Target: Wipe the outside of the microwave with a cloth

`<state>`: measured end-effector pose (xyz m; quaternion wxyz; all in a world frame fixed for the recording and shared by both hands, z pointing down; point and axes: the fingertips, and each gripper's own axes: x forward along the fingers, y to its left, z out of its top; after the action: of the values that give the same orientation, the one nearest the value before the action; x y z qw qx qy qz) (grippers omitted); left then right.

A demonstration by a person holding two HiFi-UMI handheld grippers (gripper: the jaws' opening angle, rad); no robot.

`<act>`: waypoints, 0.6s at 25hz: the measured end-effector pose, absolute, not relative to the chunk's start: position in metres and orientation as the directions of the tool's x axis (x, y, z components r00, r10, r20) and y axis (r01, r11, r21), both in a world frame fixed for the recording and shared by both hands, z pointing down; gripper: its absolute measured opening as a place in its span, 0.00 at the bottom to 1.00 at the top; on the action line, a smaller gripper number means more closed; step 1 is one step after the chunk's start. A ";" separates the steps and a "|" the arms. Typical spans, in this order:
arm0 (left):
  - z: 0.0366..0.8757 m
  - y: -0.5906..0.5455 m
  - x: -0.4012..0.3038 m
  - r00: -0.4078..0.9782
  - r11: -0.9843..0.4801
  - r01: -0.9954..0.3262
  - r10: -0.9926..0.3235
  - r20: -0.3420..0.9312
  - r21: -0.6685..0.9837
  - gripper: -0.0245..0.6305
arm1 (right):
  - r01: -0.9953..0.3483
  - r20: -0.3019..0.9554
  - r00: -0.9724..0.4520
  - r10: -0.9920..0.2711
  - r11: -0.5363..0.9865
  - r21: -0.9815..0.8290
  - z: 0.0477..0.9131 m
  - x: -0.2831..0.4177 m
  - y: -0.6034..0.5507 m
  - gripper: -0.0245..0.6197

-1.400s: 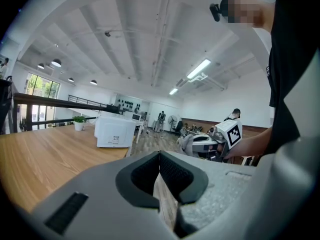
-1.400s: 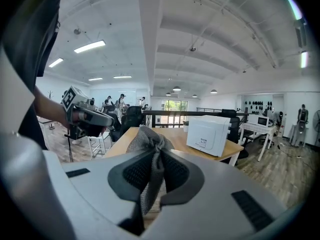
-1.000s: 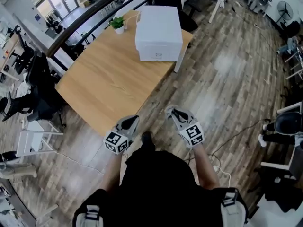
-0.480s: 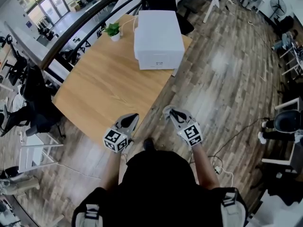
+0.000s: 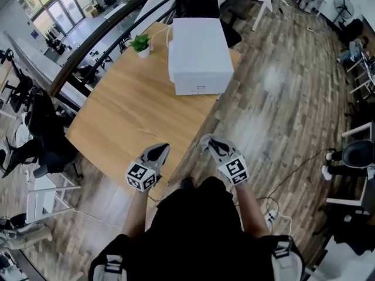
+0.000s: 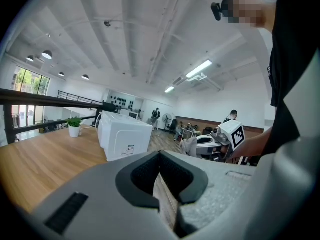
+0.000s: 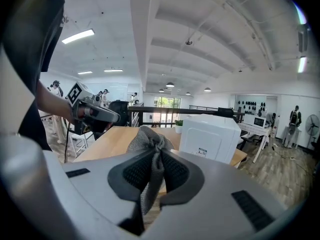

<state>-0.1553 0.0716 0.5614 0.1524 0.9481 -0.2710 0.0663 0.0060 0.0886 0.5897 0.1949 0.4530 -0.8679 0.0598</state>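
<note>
- Head view: the microwave (image 5: 200,54) sits at the far end of the wooden surface (image 5: 132,113), close to its right edge, with a small potted plant (image 5: 140,42) just beside its back left corner. The person stands at the near corner, well apart from the microwave. The left gripper (image 5: 158,151) and right gripper (image 5: 210,143) are held low in front of the body, so wiping has not yet begun.
- Left gripper view: the jaws are pressed together at the tips with nothing between them. The microwave stands ahead and to the left. This gripper looks free to steady the microwave, which may be needed because a firm sideways wipe could push the box toward the nearby edge.
- Right gripper view: the jaws are clamped on a grey cloth (image 7: 147,140), and a bunched knot of it stands up past the tips. The microwave is ahead and to the right. Only a narrow fold seems pinched, so dragging it across the casing could pull it loose. With so little cloth spread out, the hard jaws might scrape the casing. A wide sweep along the top could also knock the plant over.
</note>
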 end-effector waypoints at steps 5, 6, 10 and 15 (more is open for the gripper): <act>0.569 0.056 -0.149 0.831 -0.786 -0.555 -0.507 0.228 0.274 0.04 | -0.800 0.401 -0.534 -0.744 0.598 0.044 0.599 0.012 0.065 0.09; 0.571 0.052 -0.147 0.827 -0.782 -0.560 -0.511 0.232 0.274 0.04 | -0.797 0.405 -0.539 -0.739 0.602 0.037 0.601 0.014 0.058 0.09; 0.575 0.025 -0.148 0.788 -0.741 -0.614 -0.565 0.244 0.270 0.04 | -0.762 0.406 -0.582 -0.705 0.647 0.032 0.612 0.018 0.020 0.09; 0.565 -0.015 -0.148 0.734 -0.687 -0.679 -0.631 0.249 0.260 0.04 | -0.710 0.399 -0.638 -0.658 0.704 0.027 0.604 0.022 -0.032 0.09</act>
<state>-0.1479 -0.0152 0.5650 0.1691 0.9158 -0.3577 0.0698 0.0222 -0.0319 0.6041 0.1933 0.3790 -0.9025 0.0664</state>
